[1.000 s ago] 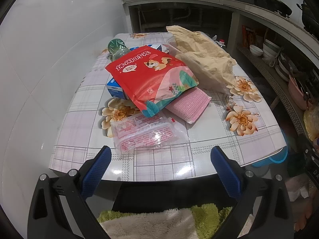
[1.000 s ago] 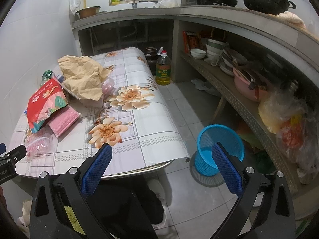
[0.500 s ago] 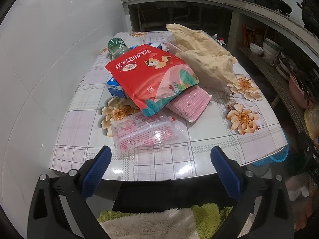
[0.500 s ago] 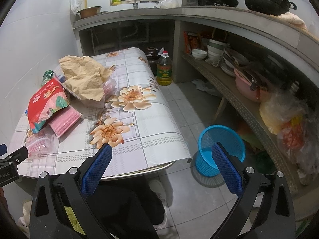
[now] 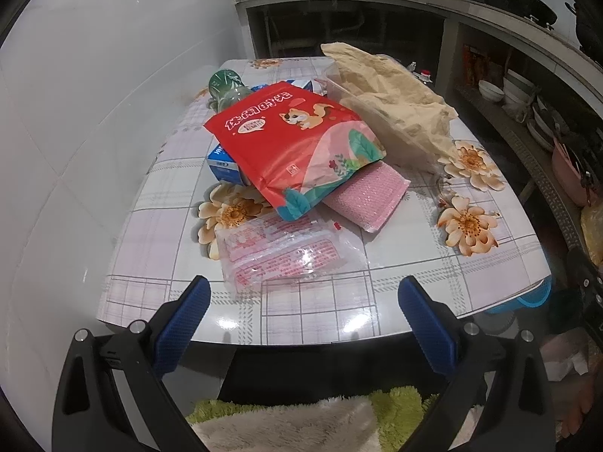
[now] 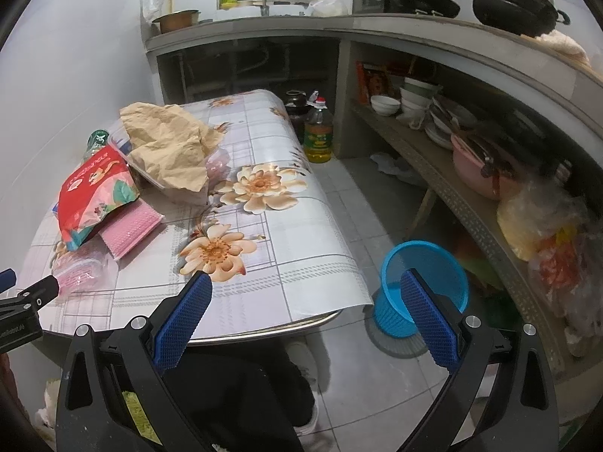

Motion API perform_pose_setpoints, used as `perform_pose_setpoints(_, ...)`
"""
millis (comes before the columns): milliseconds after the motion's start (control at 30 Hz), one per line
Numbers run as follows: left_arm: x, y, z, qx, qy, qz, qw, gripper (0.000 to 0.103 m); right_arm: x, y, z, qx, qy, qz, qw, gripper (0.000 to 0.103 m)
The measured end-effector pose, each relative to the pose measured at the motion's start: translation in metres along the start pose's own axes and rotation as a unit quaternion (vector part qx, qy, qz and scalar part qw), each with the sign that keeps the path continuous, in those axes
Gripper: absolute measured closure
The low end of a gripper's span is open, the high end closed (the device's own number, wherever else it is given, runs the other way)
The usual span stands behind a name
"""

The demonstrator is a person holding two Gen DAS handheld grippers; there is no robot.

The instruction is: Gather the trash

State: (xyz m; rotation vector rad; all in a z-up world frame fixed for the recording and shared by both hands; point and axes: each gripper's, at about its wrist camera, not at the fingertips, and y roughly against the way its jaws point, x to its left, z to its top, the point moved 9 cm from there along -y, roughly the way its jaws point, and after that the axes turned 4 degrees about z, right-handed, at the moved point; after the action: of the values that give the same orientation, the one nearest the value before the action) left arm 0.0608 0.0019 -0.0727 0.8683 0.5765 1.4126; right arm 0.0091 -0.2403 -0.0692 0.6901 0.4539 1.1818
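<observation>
beside table, blue basket

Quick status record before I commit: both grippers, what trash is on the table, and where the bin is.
left gripper: open, empty, short of the table edge
right gripper: open, empty
nearest item: clear pink wrapper
stacked: red snack bag over pink sponge pad and blue box
behind: green bottle, crumpled brown paper
bin: blue basket on the floor, right of the table
</observation>
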Motion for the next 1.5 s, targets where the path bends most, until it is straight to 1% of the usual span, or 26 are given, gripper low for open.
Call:
perform_pose_setpoints(467,0.005,-0.005,0.003,0.003,0.000,0.011,0.9999,0.005,0.008,-0.003,0.004,0.000,0.012,0.005,1.000,0.008)
perform_pose_setpoints(833,0.006,-0.008,0.002,0.008,-0.004,0.012,0.9999,0.005,0.013,-0.004,0.005,-0.001,0.018,0.008,1.000,0.008)
perform_pose_setpoints(1067,0.008,-0.014,0.001,0.014,-0.006,0.003,0.9999,0.005,0.017,-0.006,0.007,0.002,0.020,0.009,1.000,0.008)
perform_pose_setpoints(1233,0.011,-0.018,0.006,0.015,-0.017,-0.012,0.9997,0.005,0.029,-0.012,0.013,0.003,0.021,0.019,1.000,0.008)
perform_pose_setpoints(1333,0.017,-0.020,0.015,0.008,-0.024,-0.031,0.9992,0.005,0.039,-0.014,0.020,-0.004,0.021,0.036,0.999,0.008)
perform_pose_setpoints(1500,0.041,-0.021,0.040,-0.032,-0.018,-0.033,0.9988,0.005,0.062,-0.018,0.033,-0.026,0.023,0.068,0.997,0.008)
